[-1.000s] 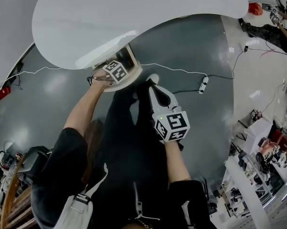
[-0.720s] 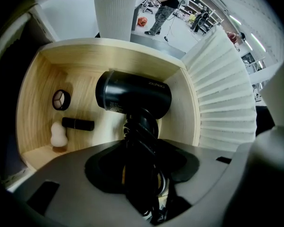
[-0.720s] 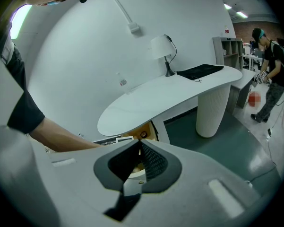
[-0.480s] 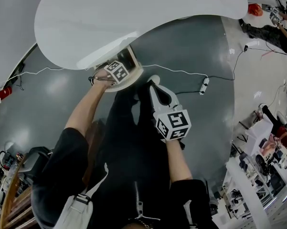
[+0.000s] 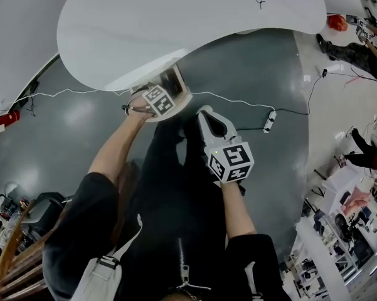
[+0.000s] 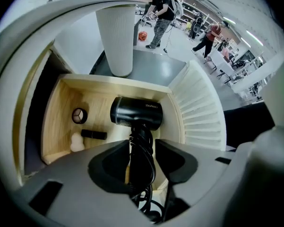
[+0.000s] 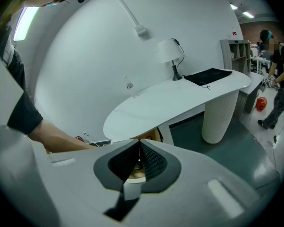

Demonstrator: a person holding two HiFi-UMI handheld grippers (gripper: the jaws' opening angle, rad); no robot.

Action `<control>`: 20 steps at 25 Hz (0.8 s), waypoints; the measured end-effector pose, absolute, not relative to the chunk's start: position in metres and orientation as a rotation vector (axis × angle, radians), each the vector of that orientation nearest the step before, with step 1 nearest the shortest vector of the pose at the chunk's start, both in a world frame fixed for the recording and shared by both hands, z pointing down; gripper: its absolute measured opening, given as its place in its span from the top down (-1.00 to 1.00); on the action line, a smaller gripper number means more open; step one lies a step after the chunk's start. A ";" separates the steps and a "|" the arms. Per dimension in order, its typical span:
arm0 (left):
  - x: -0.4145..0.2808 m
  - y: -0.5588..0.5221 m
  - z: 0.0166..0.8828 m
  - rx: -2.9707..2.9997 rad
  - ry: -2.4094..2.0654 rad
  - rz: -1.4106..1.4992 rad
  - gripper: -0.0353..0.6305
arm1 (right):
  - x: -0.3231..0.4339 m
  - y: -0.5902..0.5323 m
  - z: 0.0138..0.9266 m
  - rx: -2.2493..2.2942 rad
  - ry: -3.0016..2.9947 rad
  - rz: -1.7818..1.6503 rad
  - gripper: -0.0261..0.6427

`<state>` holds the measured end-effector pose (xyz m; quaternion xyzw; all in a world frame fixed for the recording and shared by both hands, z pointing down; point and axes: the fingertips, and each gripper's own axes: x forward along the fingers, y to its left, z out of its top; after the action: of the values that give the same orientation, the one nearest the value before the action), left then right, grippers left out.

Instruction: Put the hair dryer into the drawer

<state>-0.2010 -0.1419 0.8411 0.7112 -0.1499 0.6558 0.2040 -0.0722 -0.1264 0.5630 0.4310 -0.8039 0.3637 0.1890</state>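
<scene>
Hair dryer (image 6: 134, 112) is down in the open wooden drawer (image 6: 56, 103) under the white desk (image 7: 179, 98). Its barrel lies across the drawer and the handle runs back between the jaws of the left gripper (image 6: 142, 145). Those jaws stand wide apart. They've just eased in a touch, but I see a sliver of gap on each side of the handle, so I'd call it let go, not gripped. The drop looks basically done to me, and the step in hand is getting that gripper out clean.

Tip: the cord (image 6: 142, 141) is wrapped round the handle in loose loops right beside the pads. Come straight up with no twist and no sideways drift, or a pad could catch a loop and haul the dryer back out. Don't close further till the tips clear the rim. The black tube (image 6: 93, 135) and little round piece (image 6: 79, 115) sit at the drawer's left, apart from the dryer, so they're fine if nothing drags.

Right gripper (image 7: 139, 143) is pinched together and empty, back from the drawer. If the drawer needs shutting, I'd push on the ribbed front (image 6: 201, 112).
</scene>
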 end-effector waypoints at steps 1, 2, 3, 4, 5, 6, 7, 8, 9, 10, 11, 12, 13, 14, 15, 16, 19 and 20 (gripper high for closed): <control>-0.201 -0.141 0.837 1.994 -0.429 1.824 0.39 | -0.073 -0.126 0.561 1.206 -2.266 1.015 0.91; -0.201 -0.141 0.833 2.007 -0.440 1.814 0.45 | -0.073 -0.126 0.559 1.202 -2.271 1.008 0.91; -0.201 -0.140 0.829 2.022 -0.451 1.799 0.54 | -0.074 -0.126 0.557 1.200 -2.274 1.001 0.91; -0.201 -0.140 0.825 2.036 -0.463 1.781 0.60 | -0.075 -0.127 0.555 1.200 -2.280 0.996 0.91; -0.201 -0.140 0.820 2.048 -0.478 1.764 0.63 | -0.076 -0.129 0.554 1.200 -2.288 0.992 0.91; -0.202 -0.140 0.816 2.057 -0.496 1.749 0.67 | -0.077 -0.131 0.551 1.201 -2.299 0.989 0.91; -0.202 -0.140 0.812 2.065 -0.514 1.735 0.73 | -0.079 -0.133 0.548 1.200 -2.312 0.986 0.91; -0.201 -0.139 0.807 2.070 -0.529 1.721 0.75 | -0.080 -0.134 0.545 1.196 -2.324 0.983 0.91; -0.201 -0.138 0.802 2.073 -0.541 1.707 0.78 | -0.083 -0.135 0.542 1.188 -2.336 0.978 0.91; -0.202 -0.136 0.798 2.075 -0.552 1.693 0.80 | -0.086 -0.135 0.539 1.176 -2.346 0.971 0.91; -0.203 -0.135 0.793 2.077 -0.565 1.679 0.81 | -0.089 -0.135 0.537 1.163 -2.354 0.961 0.91; -0.205 -0.135 0.789 2.079 -0.580 1.664 0.83 | -0.093 -0.136 0.536 1.152 -2.361 0.951 0.91; -0.206 -0.135 0.784 2.083 -0.596 1.644 0.84 | -0.096 -0.137 0.534 1.144 -2.368 0.941 0.91; -0.207 -0.136 0.779 2.090 -0.613 1.620 0.85 | -0.098 -0.139 0.533 1.139 -2.375 0.931 0.91; -0.207 -0.135 0.773 2.100 -0.626 1.588 0.85 | -0.100 -0.140 0.531 1.136 -2.382 0.923 0.91; -0.206 -0.134 0.767 2.112 -0.636 1.549 0.85 | -0.101 -0.141 0.529 1.134 -2.390 0.914 0.91; -0.205 -0.128 0.749 2.129 -0.671 1.460 0.86 | -0.106 -0.145 0.521 1.124 -2.413 0.879 0.91; -0.205 -0.127 0.744 2.133 -0.690 1.442 0.86 | -0.107 -0.147 0.518 1.120 -2.419 0.860 0.91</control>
<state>-0.2054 -0.1273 0.7438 0.7775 -0.2515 0.5259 0.2359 -0.1072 -0.1469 0.5184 0.3942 -0.8511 0.3025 0.1694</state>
